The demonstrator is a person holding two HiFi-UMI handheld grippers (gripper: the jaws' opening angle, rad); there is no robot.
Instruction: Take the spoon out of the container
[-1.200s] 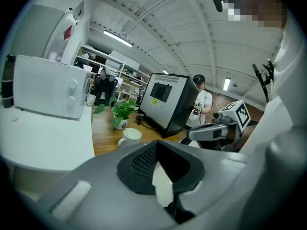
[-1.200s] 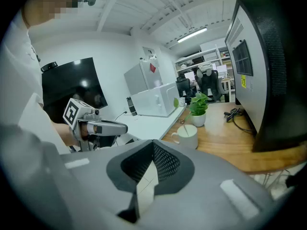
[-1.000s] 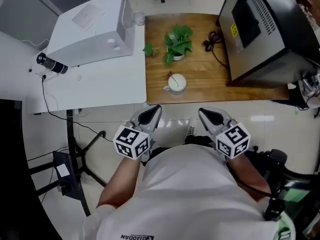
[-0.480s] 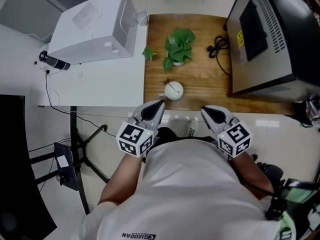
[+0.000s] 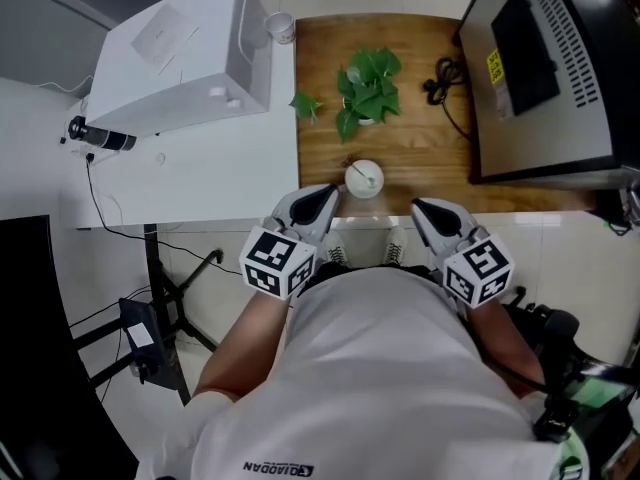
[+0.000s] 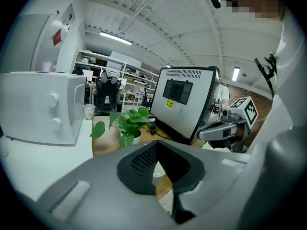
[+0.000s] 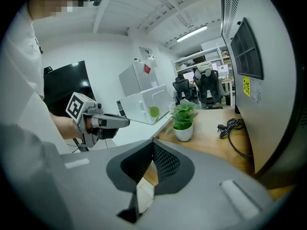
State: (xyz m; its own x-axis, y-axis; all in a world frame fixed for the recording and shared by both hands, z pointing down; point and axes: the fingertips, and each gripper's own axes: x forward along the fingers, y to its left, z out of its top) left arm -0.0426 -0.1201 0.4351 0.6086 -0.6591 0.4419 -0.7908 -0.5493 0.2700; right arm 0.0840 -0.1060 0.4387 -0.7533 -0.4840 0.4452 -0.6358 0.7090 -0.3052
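**A:** From the head view, where is the spoon (image 5: 360,173)?

**B:** It is in the white cup (image 5: 364,179), near the front edge of the wood table (image 5: 410,153). My left gripper (image 5: 329,191) points at the cup from just beside its left. My right gripper (image 5: 419,206) is near it on the other side. Neither touches it.

**A:** What else is on the table?

**B:** A plant (image 5: 368,86) behind the cup, a black cable (image 5: 446,80), and a big dark monitor (image 5: 545,63) at the right.

**A:** And the left gripper view?

**B:** My jaws are pressed together with nothing between them. A pale bit of the cup shows under their tips.

**A:** The right gripper view?

**B:** The jaws there are closed too, and empty. Past them I see the plant, the cable, and my left gripper off to the side.
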